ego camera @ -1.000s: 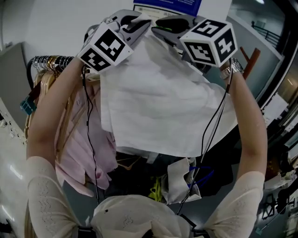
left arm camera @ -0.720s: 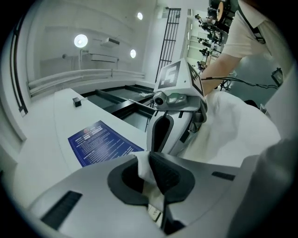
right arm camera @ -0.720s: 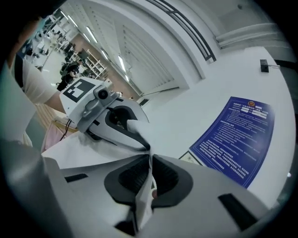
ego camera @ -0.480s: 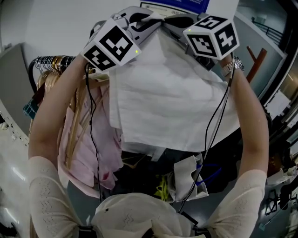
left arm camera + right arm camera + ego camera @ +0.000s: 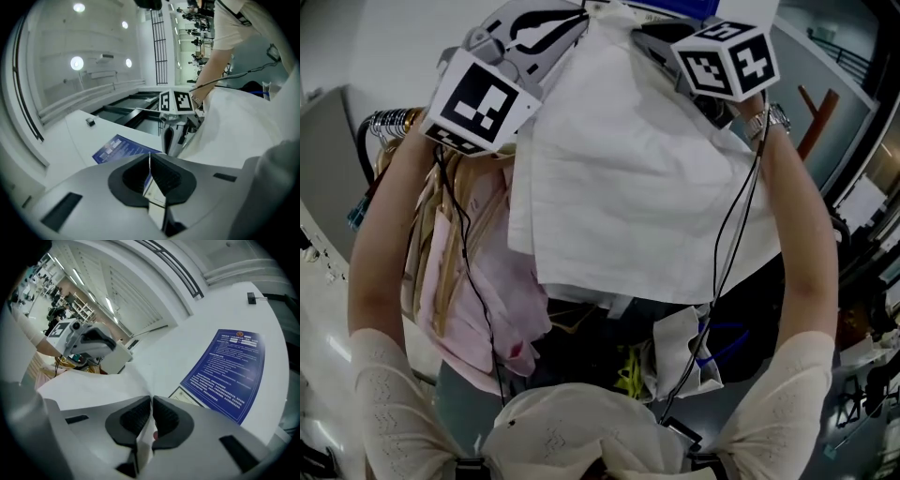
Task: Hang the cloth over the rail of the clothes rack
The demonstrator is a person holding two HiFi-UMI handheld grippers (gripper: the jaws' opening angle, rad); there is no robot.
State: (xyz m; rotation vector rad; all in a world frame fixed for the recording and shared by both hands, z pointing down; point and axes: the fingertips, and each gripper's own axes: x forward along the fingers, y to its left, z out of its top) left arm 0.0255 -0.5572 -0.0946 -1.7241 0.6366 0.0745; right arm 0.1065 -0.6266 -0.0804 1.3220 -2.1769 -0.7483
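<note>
A white cloth hangs spread in front of me, held up by its top edge. My left gripper is shut on the cloth's upper left part, and my right gripper is shut on the upper right. In the left gripper view the jaws pinch a thin cloth edge, and the cloth runs off to the right. In the right gripper view the closed jaws trap a fold of the cloth. The clothes rack's rail lies at the left, below and beside the left gripper, crowded with hanger hooks.
Pink garments on wooden hangers hang from the rack at the left. A blue poster is on the white wall ahead. Cables trail from the grippers across the cloth. Dark clutter and a white bag lie below.
Both grippers have risen and pushed forward with the cloth. The left gripper has swung up and to the left, so the cloth's top edge is higher and wider.
</note>
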